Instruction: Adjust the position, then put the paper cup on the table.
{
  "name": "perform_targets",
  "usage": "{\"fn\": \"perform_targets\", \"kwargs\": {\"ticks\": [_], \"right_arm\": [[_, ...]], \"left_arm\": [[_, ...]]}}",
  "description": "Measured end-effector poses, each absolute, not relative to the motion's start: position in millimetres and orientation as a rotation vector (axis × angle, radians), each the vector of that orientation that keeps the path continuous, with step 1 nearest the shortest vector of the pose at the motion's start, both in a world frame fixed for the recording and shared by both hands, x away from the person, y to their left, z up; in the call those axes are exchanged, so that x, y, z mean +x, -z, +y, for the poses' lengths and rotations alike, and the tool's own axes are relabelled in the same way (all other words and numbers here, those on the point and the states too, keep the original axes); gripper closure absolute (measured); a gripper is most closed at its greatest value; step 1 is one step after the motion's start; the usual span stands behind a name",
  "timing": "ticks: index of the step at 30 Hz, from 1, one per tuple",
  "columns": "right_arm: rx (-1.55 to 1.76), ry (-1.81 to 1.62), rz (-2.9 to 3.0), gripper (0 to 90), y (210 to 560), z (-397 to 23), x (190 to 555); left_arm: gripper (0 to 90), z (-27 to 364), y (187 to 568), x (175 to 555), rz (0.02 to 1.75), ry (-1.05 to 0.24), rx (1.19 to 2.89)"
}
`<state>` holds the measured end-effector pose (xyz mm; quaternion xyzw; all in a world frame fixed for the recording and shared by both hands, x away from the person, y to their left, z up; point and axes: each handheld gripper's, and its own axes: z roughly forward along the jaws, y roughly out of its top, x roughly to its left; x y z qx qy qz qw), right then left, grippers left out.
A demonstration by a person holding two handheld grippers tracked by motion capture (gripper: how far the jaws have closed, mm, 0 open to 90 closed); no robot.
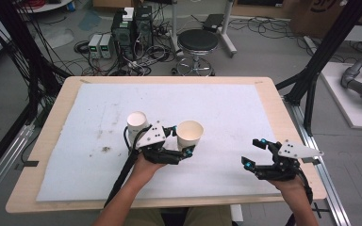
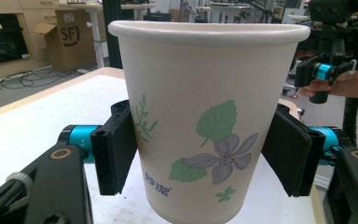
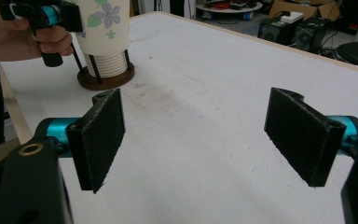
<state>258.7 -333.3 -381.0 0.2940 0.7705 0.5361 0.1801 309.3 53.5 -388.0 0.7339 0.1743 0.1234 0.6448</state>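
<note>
A white paper cup [image 2: 205,107] printed with green leaves and a purple flower stands upright, mouth up, between the black pads of my left gripper [image 2: 205,154], which press on its two sides. In the high view this cup [image 1: 190,133] and the left gripper [image 1: 181,140] are near the middle of the table. Just left of them a stack of cups [image 1: 136,123] sits in a dark round holder [image 3: 106,80]. My right gripper [image 1: 253,151] hovers low over the near right of the white sheet, jaws wide open and nothing between them [image 3: 205,140].
A white foam sheet [image 1: 217,103] with a few brown stains covers the wooden table [image 1: 56,117]. Beyond the far edge are a black stool [image 1: 197,42], computer boxes [image 1: 132,26] and cables on the floor. Black frame posts [image 1: 318,70] stand at the right.
</note>
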Motion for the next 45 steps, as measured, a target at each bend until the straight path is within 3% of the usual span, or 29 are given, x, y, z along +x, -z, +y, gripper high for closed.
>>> {"fn": "perform_targets", "kwargs": {"ticks": [18, 32, 45], "right_arm": [[0.844, -1.508, 2.143, 20.7, 382, -340, 257], [0.859, -1.519, 2.138, 20.7, 384, -343, 254], [0.868, -1.516, 2.141, 20.7, 386, -345, 254]], "left_arm": [[31.0, 40, 388, 324, 0.439, -0.331, 1.621], [31.1, 1, 406, 354, 0.496, -0.376, 1.616], [32.2, -20, 441, 376, 0.596, -0.376, 1.815]]}}
